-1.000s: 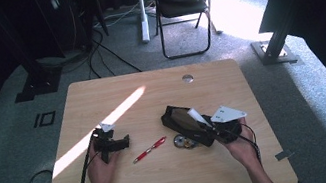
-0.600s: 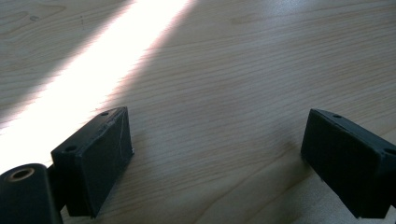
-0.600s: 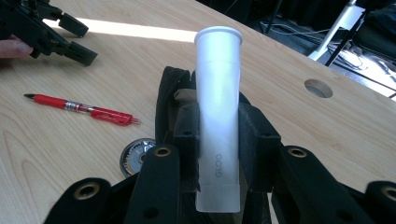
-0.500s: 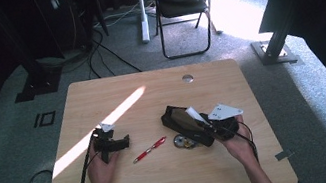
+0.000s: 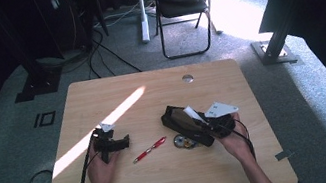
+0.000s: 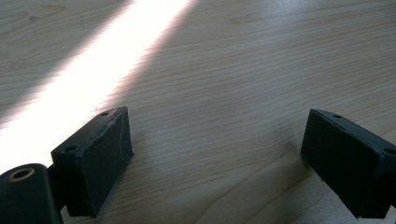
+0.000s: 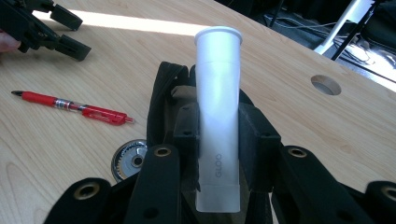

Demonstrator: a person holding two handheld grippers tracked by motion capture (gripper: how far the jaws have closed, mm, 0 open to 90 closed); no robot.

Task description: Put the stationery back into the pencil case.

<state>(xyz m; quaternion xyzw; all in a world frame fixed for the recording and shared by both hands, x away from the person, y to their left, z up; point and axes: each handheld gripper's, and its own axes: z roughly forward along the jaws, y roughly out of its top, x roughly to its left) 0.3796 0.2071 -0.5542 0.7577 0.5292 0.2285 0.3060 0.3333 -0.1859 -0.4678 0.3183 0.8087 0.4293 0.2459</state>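
Observation:
My right gripper (image 7: 219,128) is shut on a white glue-stick tube (image 7: 218,84), which points away from the camera with its flared cap end forward. Under and behind the tube lies a black pouch (image 7: 161,93) with its mouth open. In the high view the right gripper (image 5: 204,120) holds the tube (image 5: 191,114) over the pouch (image 5: 176,119) at the table's right-middle. My left gripper (image 5: 114,143) rests at the left in a hand, its jaws wide apart. Bare wood lies between the jaws of the left gripper (image 6: 215,144).
A red pen (image 5: 150,149) lies between the two grippers, and a round metal disc (image 5: 180,141) sits beside the pouch. A sunlit stripe (image 5: 106,124) crosses the table's left half. A cable hole (image 5: 187,78) is near the far edge. A folding chair (image 5: 181,2) stands beyond.
My right gripper with the tube has shifted slightly left over the pouch. The left gripper has stayed where it was.

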